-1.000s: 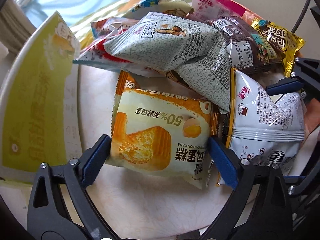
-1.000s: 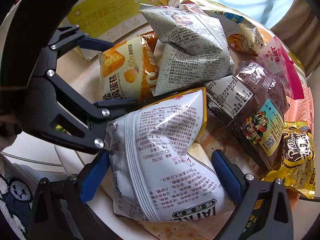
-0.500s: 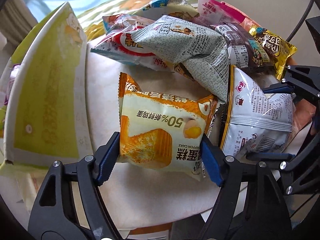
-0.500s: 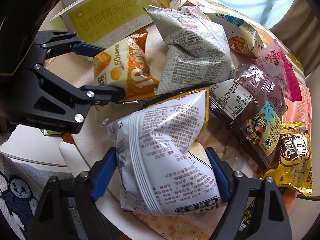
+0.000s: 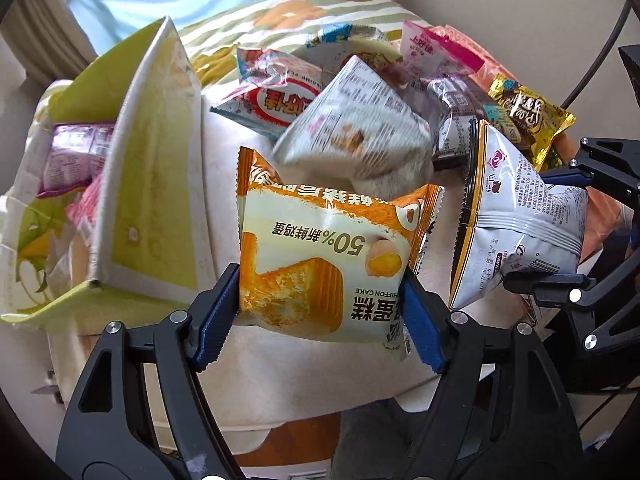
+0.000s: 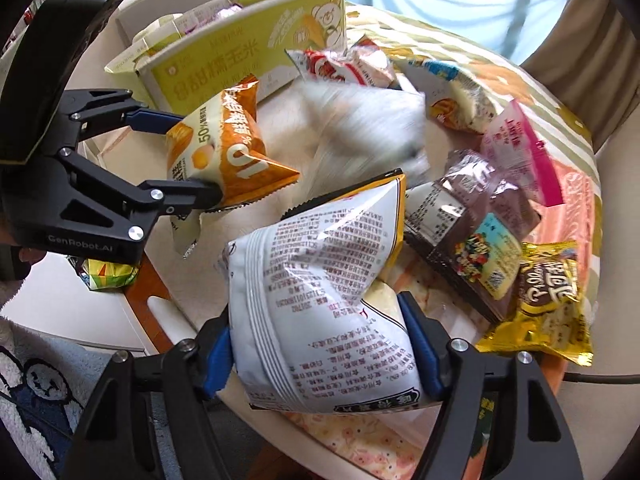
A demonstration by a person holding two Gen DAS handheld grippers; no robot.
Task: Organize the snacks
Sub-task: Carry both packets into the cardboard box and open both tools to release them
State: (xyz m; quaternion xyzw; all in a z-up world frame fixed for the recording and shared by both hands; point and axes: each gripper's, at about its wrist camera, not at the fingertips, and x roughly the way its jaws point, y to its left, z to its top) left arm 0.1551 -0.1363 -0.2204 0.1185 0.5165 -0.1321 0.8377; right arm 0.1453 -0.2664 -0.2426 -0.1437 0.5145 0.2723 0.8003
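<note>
Two claws, both clamped: left claw (image 5: 320, 300) on orange chiffon-cake packet (image 5: 324, 264), right claw (image 6: 320, 352) on white printed snack bag (image 6: 320, 300), lifted near green cardboard box (image 5: 148, 184).

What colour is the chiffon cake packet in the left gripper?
Orange and cream chiffon cake packet, clearest in the left wrist view.

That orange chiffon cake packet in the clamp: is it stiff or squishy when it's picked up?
Probably squishy: the orange cake packet looks puffed with air, and its sides dent where the left gripper pinches it. Likely light, since it hangs level from that side grip alone. The glossy film may be slippery.
</note>
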